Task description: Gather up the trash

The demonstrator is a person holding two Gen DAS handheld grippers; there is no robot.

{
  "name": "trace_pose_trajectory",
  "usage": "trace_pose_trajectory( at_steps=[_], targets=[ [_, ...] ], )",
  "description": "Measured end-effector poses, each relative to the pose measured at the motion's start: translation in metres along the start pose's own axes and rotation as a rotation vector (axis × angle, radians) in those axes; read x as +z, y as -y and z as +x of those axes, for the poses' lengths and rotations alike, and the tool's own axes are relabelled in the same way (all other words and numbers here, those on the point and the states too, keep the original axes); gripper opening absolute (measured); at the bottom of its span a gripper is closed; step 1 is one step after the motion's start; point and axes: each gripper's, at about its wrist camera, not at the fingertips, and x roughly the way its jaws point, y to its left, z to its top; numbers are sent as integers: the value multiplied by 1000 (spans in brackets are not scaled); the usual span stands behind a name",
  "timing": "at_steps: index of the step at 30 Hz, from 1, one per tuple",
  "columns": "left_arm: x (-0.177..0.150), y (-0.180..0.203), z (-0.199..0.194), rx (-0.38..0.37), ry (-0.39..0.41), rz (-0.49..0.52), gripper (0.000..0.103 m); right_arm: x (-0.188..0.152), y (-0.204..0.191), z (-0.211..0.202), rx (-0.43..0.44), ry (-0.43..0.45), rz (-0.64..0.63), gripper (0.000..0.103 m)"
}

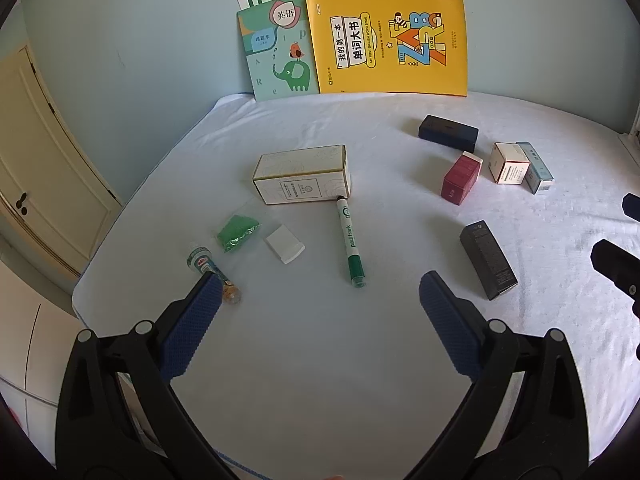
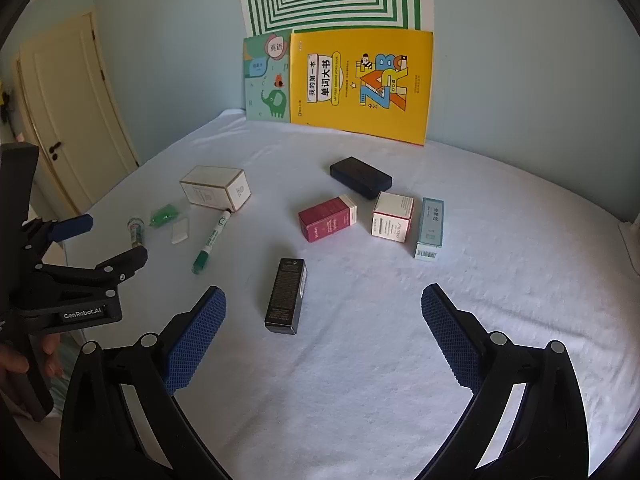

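Observation:
Small items lie scattered on a white-covered table (image 1: 320,360). On the left are a green marker (image 1: 350,240), a green crumpled bag (image 1: 238,232), a white eraser-like piece (image 1: 285,245) and a small tube (image 1: 210,268). My left gripper (image 1: 320,292) hangs open above the near cloth, its left pad over the tube's end. A black box (image 2: 287,295) lies just ahead of my right gripper (image 2: 323,304), which is open and empty. The left gripper also shows at the left edge of the right wrist view.
A white box (image 1: 304,174) lies behind the marker. A red box (image 2: 327,218), a white and pink box (image 2: 392,217), a pale blue box (image 2: 430,227) and a dark case (image 2: 360,177) sit further back. Two booklets (image 2: 360,84) lean on the wall.

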Motion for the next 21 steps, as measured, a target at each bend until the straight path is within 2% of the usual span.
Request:
trace_pose_trajectory(
  at_steps=[21],
  targets=[
    [2,2,8,0,-17,10,97,0,6,5,-4,-13,10,97]
  ],
)
